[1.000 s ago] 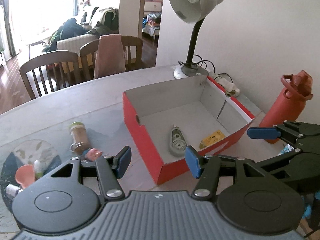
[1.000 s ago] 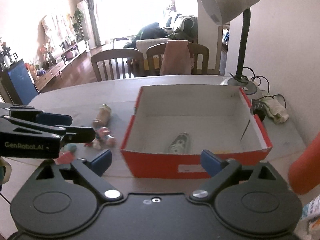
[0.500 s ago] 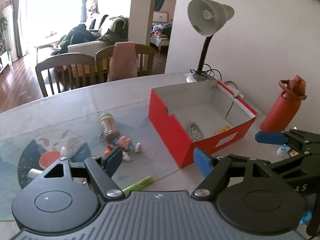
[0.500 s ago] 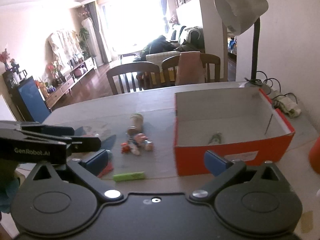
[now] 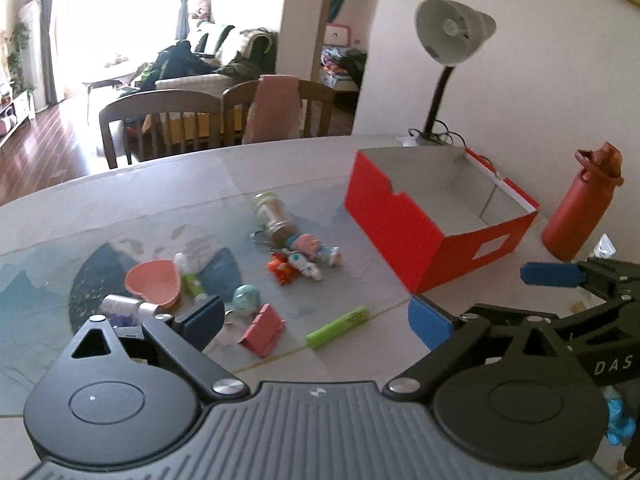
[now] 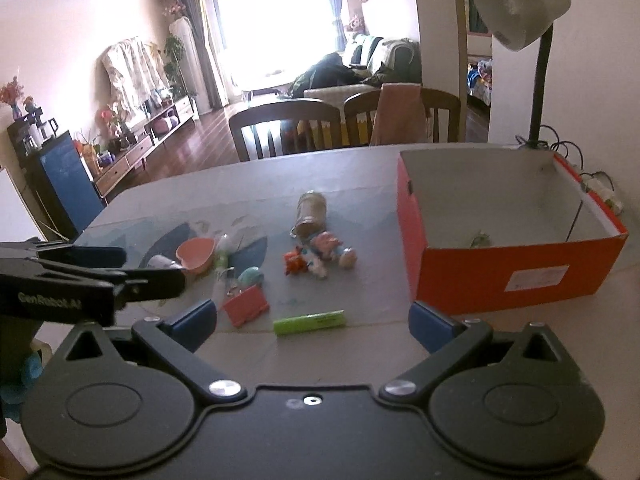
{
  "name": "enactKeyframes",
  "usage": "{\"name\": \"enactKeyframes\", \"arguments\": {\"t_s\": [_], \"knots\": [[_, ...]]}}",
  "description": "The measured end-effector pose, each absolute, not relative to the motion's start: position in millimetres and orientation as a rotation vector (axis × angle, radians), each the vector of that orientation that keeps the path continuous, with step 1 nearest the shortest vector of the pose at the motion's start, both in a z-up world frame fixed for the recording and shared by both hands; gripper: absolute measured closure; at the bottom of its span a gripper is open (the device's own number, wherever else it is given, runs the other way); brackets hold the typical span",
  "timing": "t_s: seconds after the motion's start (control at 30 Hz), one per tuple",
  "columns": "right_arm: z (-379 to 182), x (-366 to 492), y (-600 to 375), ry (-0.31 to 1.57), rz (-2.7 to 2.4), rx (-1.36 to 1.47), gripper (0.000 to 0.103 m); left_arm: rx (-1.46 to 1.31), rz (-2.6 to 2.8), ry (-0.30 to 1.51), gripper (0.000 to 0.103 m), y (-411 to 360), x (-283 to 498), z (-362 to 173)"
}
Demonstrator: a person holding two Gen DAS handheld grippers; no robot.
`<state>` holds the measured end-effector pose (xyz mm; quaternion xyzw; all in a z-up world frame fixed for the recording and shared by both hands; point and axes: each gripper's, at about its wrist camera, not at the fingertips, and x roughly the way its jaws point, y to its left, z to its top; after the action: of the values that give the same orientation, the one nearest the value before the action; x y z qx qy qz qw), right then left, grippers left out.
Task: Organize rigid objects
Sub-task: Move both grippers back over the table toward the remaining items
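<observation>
An open red box (image 5: 404, 220) (image 6: 500, 272) stands on the table at the right; a small item lies inside it (image 6: 480, 238). Loose objects lie to its left: a jar on its side (image 5: 274, 220) (image 6: 310, 216), small toy figures (image 5: 306, 258) (image 6: 320, 256), a pink heart-shaped dish (image 5: 152, 282) (image 6: 196, 254), a teal ball (image 5: 246, 298), a pink stand (image 5: 262, 330) (image 6: 245, 304) and a green marker (image 5: 338, 326) (image 6: 308, 322). My left gripper (image 5: 316, 322) is open and empty above the near table, behind the marker. My right gripper (image 6: 314, 322) is open and empty just behind the marker.
A desk lamp (image 5: 444, 60) stands behind the box by the wall. A red water bottle (image 5: 580, 208) stands right of the box. Wooden chairs (image 6: 288, 128) line the table's far edge. A small white bottle (image 5: 188, 276) lies by the dish.
Both grippers have pulled back and up from the box, toward the near table edge. More of the table and the loose objects left of the box have come into view.
</observation>
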<state>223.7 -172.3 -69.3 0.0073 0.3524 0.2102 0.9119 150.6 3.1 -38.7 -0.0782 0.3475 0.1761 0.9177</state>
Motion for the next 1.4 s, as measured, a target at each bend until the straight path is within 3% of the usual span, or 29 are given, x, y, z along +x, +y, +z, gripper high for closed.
{"name": "enactKeyframes", "arguments": {"t_s": [0.5, 1.07, 1.4], "knots": [[-117.0, 250.2, -117.9, 0.790, 0.469, -0.131, 0.003, -0.284, 0.614, 0.696, 0.000, 99.7, 112.1, -82.3], [-174.6, 307.2, -107.4, 0.887, 0.512, -0.218, 0.004, -0.237, 0.664, 0.791, 0.000, 170.4, 144.5, -144.1], [-186.9, 319.3, -102.4, 0.931, 0.520, -0.213, 0.013, -0.203, 0.664, 0.801, 0.001, 180.1, 149.7, -161.4]]}}
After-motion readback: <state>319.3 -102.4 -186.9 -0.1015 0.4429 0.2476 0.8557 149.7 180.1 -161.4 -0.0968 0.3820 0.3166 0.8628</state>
